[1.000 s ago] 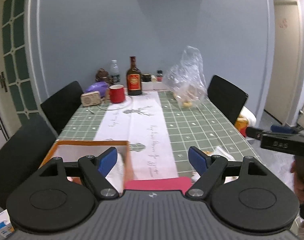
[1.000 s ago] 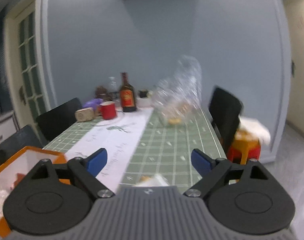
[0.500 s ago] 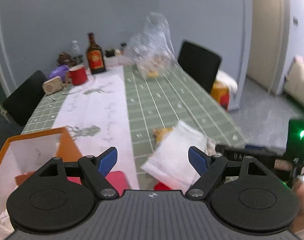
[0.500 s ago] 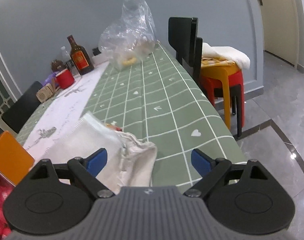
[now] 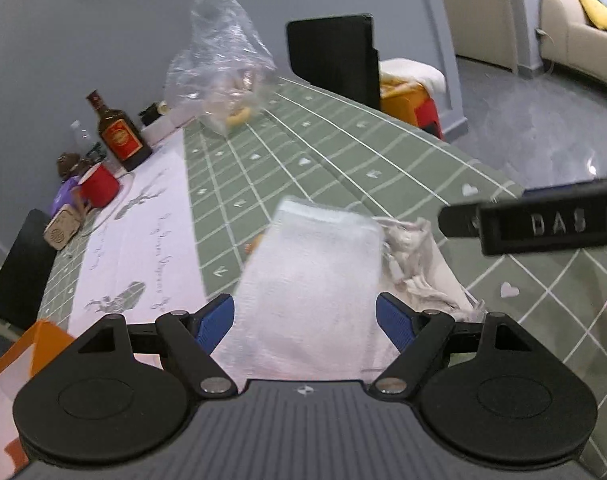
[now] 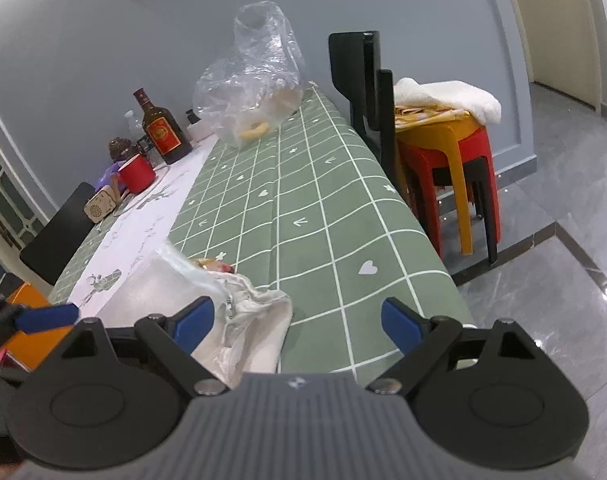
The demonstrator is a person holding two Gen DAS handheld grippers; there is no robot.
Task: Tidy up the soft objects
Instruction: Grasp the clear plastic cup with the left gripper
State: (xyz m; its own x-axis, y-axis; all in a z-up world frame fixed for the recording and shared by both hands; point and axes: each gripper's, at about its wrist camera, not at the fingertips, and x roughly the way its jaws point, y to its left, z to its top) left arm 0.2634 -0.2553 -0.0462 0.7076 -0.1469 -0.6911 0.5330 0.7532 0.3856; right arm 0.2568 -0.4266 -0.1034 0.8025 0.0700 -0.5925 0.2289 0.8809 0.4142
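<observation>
At the near end of the green checked tabletop (image 5: 343,152), a folded white terry towel (image 5: 311,264) lies partly on the white printed runner (image 5: 143,232), with a crumpled cream drawstring cloth pouch (image 5: 419,264) just beside it on its right. The left tool (image 5: 305,316) hangs above the towel with its blue-tipped fingers (image 5: 215,318) spread wide; the towel shows between them, but the pads do not press on it. The right tool (image 6: 293,320) is likewise spread, nothing pinched, its left finger over the pouch (image 6: 247,320) and its right over bare cloth near the table's edge. In the left view its black body crosses the right side of the picture, beside the pouch.

An orange-rimmed open box (image 5: 11,376) sits at the near left corner, and in the right wrist view something pinkish shows beside it, too small to tell. It seems the likely home for the soft things, though that is only a judgement. If so, the work looks barely begun: towel and pouch both lie loose on the tabletop, neither yet gripped. Left to do, as far as can be judged, is to close on each piece, lift it and carry it across to the box. Farther off stand a clear plastic bag (image 6: 259,80), a brown bottle (image 6: 161,128) and a red mug (image 6: 137,174), untouched.
</observation>
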